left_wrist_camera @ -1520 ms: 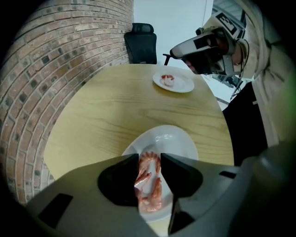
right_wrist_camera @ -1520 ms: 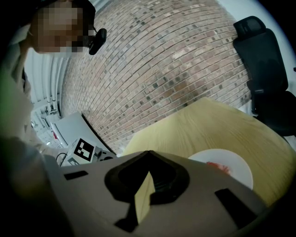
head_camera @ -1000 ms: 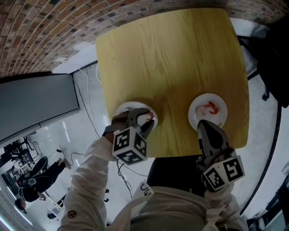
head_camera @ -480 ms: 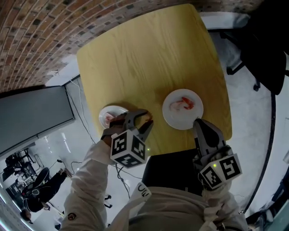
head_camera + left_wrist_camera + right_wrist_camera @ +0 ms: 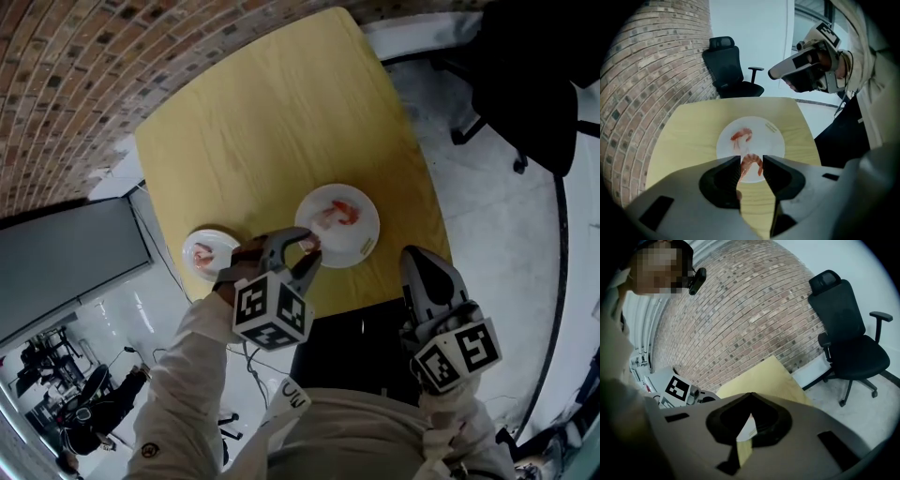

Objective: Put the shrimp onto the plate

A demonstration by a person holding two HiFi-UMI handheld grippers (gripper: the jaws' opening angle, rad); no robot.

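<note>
The left gripper (image 5: 750, 160) pinches the shrimp (image 5: 751, 165) mid-body in its fingers over the plate (image 5: 774, 140). The shrimp is probably soft and slippery. The right gripper (image 5: 749, 398) has its fingers pressed together.

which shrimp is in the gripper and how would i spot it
On the yellow wooden table, find the larger white plate near the person's edge. At its near rim the left gripper holds a curled orange shrimp. Unlike the shrimp lying loose on the plate, it is pinched between two dark jaws.

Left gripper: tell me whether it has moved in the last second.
Yes. The left gripper, holding a shrimp, went right, from the small plate to the big plate's rim.
</note>
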